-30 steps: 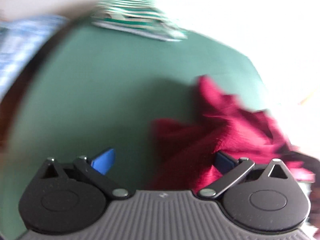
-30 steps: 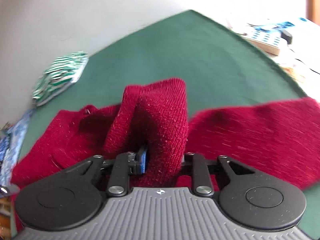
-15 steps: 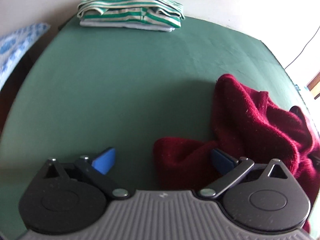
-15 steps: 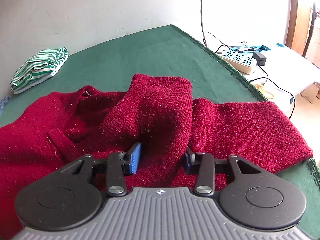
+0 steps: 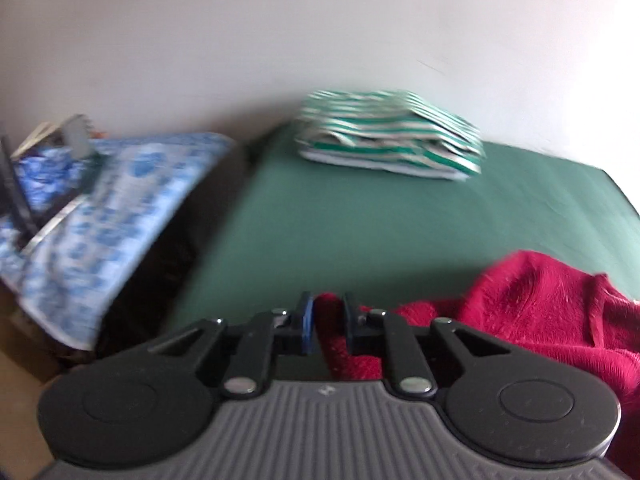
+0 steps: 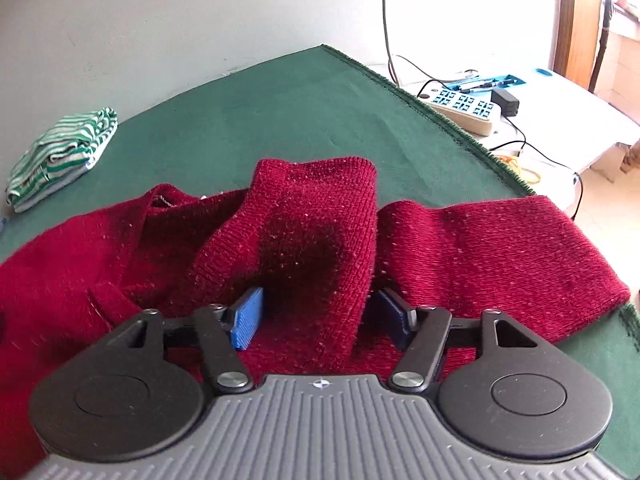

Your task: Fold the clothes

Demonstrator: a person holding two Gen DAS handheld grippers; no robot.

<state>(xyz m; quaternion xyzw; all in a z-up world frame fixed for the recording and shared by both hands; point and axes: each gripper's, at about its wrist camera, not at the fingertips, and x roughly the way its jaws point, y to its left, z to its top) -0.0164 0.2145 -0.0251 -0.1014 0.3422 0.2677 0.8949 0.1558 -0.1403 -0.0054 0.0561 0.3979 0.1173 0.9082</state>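
Closure of my left gripper (image 5: 325,320) is the chief change: half a second ago its jaws stood wide over the near edge of the red sweater (image 6: 304,248), and now they have drawn in to a narrow gap with a fold of red knit pinched between the pads. My left wrist view has also swung toward the left, bringing in the blue patterned cloth (image 5: 108,216) beside the green table cover (image 5: 360,232), and it is blurred, so I judge the gripper to be in motion with the fabric in tow. My right gripper (image 6: 318,318) has gone the other way: a second ago it was clamped on the raised sleeve (image 6: 320,216), and now its jaws are well apart, one blue pad on each side of the sleeve, which stands humped between them; whether the pads touch the knit I cannot tell. The sweater lies rumpled on the near part of the cover, its other sleeve stretched flat toward the right edge. The folded striped garment (image 6: 60,152) sits at the far left corner, well apart. I read this as a handover of grip, one hand releasing as the other takes a hem, within folding that is not complete.
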